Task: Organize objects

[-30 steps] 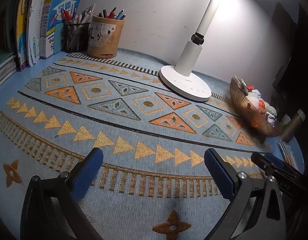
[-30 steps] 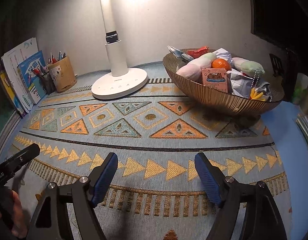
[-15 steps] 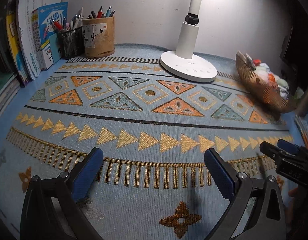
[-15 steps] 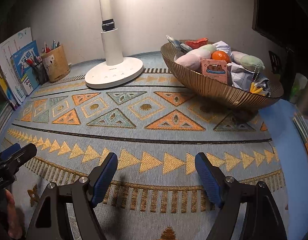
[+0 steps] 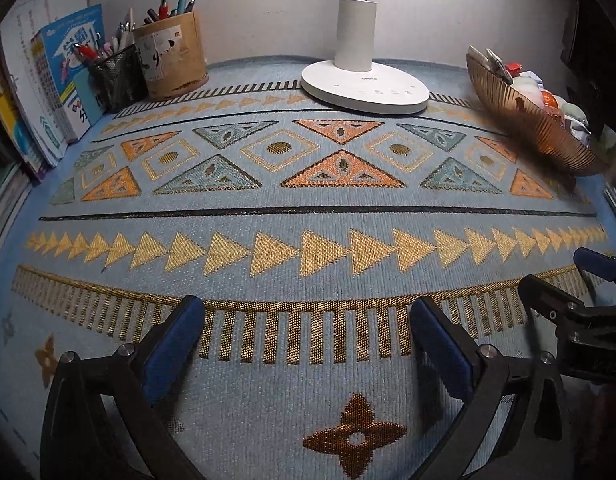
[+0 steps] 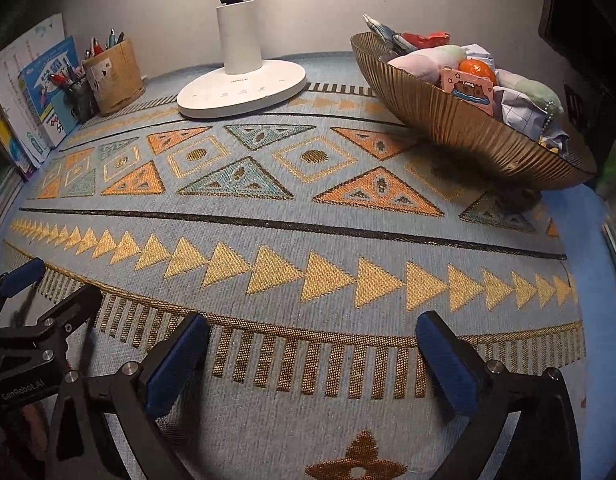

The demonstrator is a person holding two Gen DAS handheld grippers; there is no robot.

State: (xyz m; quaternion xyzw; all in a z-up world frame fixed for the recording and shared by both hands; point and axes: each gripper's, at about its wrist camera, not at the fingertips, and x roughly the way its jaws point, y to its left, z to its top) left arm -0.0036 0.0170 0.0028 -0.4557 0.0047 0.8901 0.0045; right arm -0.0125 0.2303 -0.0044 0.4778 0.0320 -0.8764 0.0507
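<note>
A golden ribbed bowl (image 6: pixel 467 128) stands at the back right of the patterned blue mat (image 6: pixel 308 236). It holds a tangerine (image 6: pixel 476 71), a pink card (image 6: pixel 467 90), soft plush pieces (image 6: pixel 415 66) and crumpled paper (image 6: pixel 519 108). My right gripper (image 6: pixel 311 324) hangs low over the mat's front, its jaws opening, with nothing between them. My left gripper (image 5: pixel 306 312) is open and empty just left of it. Each gripper shows at the edge of the other's view: the right gripper (image 5: pixel 559 272) and the left gripper (image 6: pixel 64 280). The bowl (image 5: pixel 527 120) is far from both.
A white lamp base (image 5: pixel 363 88) sits at the back middle. A tan pen holder (image 5: pixel 172 56) and a black mesh cup (image 5: pixel 118 74) with pens stand at the back left, with upright books (image 5: pixel 52 80) beside them. A wall closes the back.
Both grippers have sunk closer to the mat. The left view has rolled level. The right gripper's jaws stand wider apart than before.
</note>
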